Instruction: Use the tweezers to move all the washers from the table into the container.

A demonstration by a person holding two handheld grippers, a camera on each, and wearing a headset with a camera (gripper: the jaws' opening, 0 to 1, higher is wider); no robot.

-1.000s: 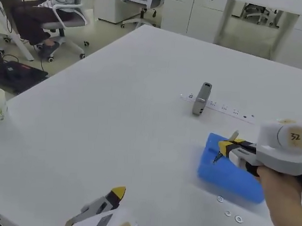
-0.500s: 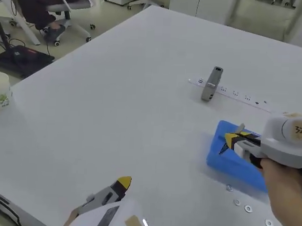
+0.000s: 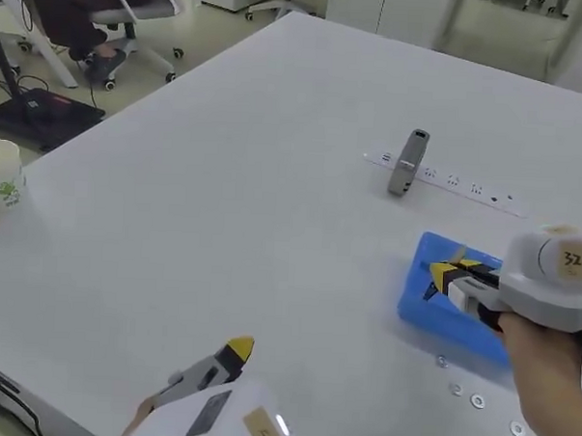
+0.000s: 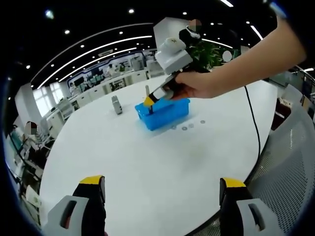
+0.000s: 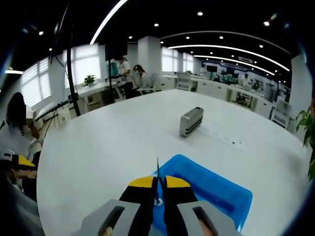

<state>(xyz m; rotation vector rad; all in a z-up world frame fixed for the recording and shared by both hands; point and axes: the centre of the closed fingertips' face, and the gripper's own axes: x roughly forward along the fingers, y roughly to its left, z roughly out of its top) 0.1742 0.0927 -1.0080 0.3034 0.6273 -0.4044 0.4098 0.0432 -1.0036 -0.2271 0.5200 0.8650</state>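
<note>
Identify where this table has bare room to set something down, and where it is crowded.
The widest bare patch is the middle of the table, bordered by the cup at its edge, the grey block beyond and the blue container. It is crowded around the container: the right gripper holds tweezers over it, washers lie beside it.

A white table (image 3: 205,195) spreads out ahead of the right gripper (image 3: 435,275). Beyond its tips, a small grey block (image 3: 406,163) rests at the end of a flat white strip (image 3: 457,184). Far to that gripper's left, near the table edge, sits a white cup with green print (image 3: 1,178). Office chairs (image 3: 136,4) stand on the floor farther off.
</note>
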